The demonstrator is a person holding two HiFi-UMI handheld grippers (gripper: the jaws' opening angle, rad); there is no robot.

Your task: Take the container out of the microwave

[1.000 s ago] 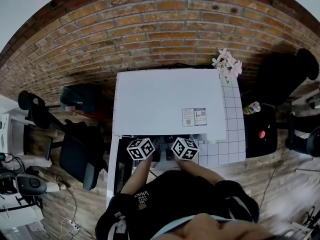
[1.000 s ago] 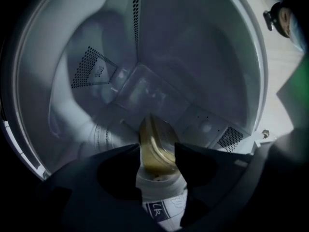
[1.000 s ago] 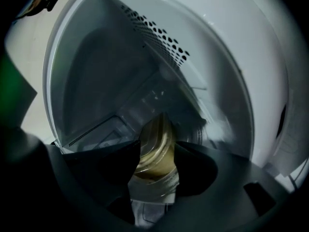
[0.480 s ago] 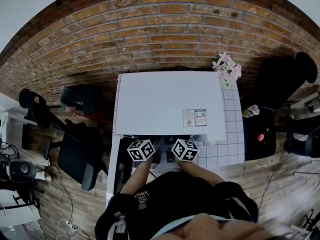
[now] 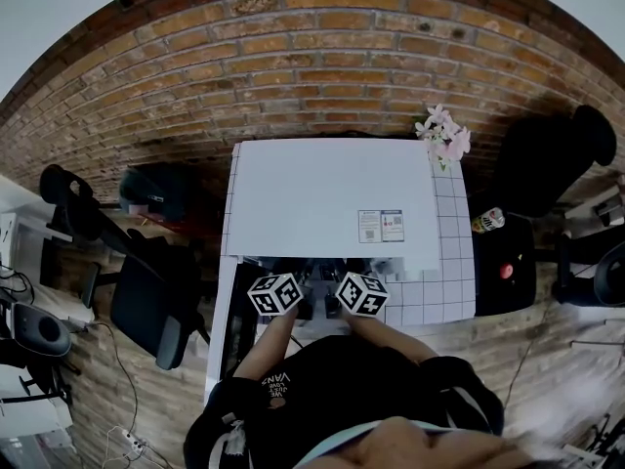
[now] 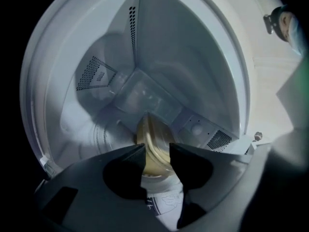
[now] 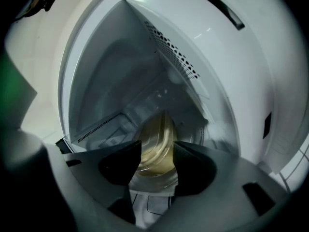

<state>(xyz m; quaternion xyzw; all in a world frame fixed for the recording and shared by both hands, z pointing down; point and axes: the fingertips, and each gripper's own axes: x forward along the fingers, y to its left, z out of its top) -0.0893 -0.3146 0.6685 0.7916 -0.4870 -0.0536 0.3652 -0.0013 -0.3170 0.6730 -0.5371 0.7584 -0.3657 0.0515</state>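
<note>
A clear container (image 6: 155,138) with yellowish contents sits on the turntable inside the white microwave (image 5: 332,193). In the left gripper view the left gripper (image 6: 157,148) reaches into the cavity. Its jaws have just been closing, and the container's end now sits between them, touched by both tips. The right gripper (image 7: 157,146) comes in from the other side and its tips hug the container (image 7: 158,138) too. In the head view only the marker cubes show, the left cube (image 5: 274,293) and the right cube (image 5: 361,293), at the microwave's open front.
The microwave stands on a white tiled table (image 5: 454,262) against a brick wall. Its door (image 5: 234,330) hangs open at the left. Pink flowers (image 5: 442,130) and a bottle (image 5: 488,220) stand to the right. A black office chair (image 5: 146,301) is on the left.
</note>
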